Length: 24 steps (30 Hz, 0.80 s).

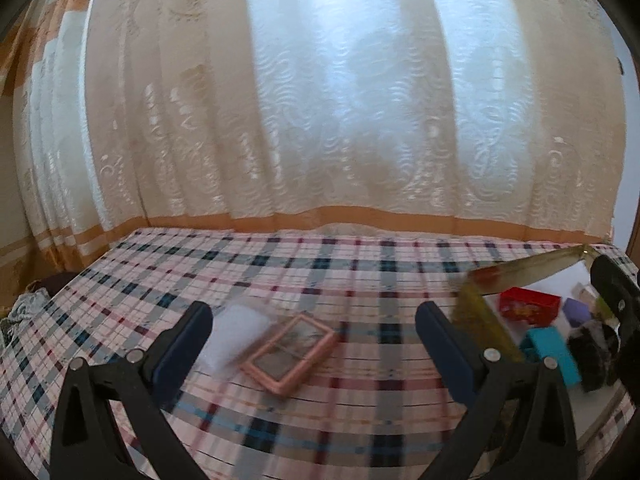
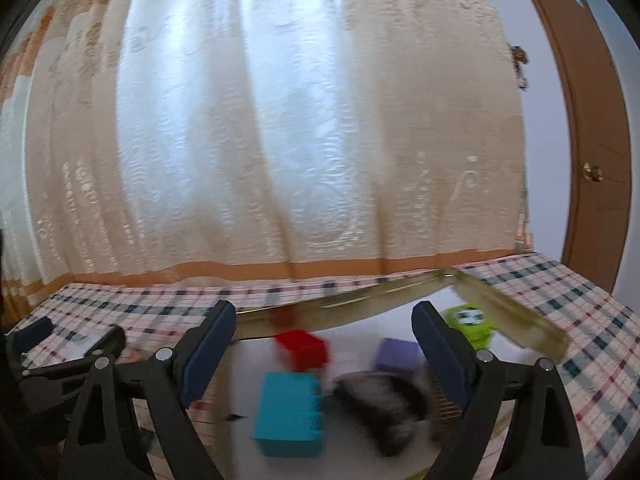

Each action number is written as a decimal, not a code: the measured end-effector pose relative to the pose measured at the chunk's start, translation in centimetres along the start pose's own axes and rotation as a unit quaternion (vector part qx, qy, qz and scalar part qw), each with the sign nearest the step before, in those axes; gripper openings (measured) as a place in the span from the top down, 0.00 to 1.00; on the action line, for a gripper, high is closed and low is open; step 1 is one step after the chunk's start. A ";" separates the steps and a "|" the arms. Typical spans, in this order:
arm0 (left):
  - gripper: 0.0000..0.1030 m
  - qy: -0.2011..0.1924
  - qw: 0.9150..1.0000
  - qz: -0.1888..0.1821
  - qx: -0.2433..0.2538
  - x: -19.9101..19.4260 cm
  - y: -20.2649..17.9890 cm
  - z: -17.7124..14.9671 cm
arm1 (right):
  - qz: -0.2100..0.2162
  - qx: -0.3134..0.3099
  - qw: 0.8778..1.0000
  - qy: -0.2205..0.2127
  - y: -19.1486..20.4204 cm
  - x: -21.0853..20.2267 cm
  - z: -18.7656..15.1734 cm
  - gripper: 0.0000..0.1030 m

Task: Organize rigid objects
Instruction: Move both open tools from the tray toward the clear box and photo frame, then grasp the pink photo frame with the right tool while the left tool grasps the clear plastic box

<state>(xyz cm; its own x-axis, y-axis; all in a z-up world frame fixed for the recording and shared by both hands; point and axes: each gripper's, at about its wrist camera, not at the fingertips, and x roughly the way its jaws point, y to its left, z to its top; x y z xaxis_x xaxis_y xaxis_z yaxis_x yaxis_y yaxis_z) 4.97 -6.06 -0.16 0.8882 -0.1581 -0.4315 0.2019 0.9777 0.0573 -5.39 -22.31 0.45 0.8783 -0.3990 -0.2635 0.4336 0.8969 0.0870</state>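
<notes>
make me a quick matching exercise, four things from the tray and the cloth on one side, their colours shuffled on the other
Things:
1. toy car
2. large block
3. small frame on the checked cloth
4. block at the back of the tray

Colours:
A. red
B. pink
C. lime green
D. teal

Pairs: 1-C, 2-D, 3-B, 4-A
</notes>
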 end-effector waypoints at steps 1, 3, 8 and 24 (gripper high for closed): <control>0.00 0.003 1.000 0.000 -0.004 0.2 0.4 0.0 | 0.005 -0.004 1.000 0.001 0.8 0.0 -0.1 0.11; 0.00 0.008 1.000 0.001 -0.009 0.5 1.5 0.0 | 0.015 -0.011 1.000 0.003 2.3 0.1 -0.1 0.11; 0.00 0.012 1.000 0.022 -0.017 1.3 4.1 0.2 | 0.040 -0.017 0.999 0.015 5.5 0.8 -0.3 0.11; 0.00 0.057 0.988 0.132 -0.064 5.3 14.4 0.7 | 0.085 -0.063 0.987 0.123 14.0 4.8 -1.6 0.12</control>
<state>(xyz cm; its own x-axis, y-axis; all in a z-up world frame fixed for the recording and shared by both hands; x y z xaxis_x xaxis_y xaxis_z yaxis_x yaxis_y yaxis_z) 12.86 7.08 -0.95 0.8496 0.1131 -0.5151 -0.0900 0.9935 0.0696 4.57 -11.34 -1.13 0.8536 -0.1964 -0.4825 0.2420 0.9697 0.0334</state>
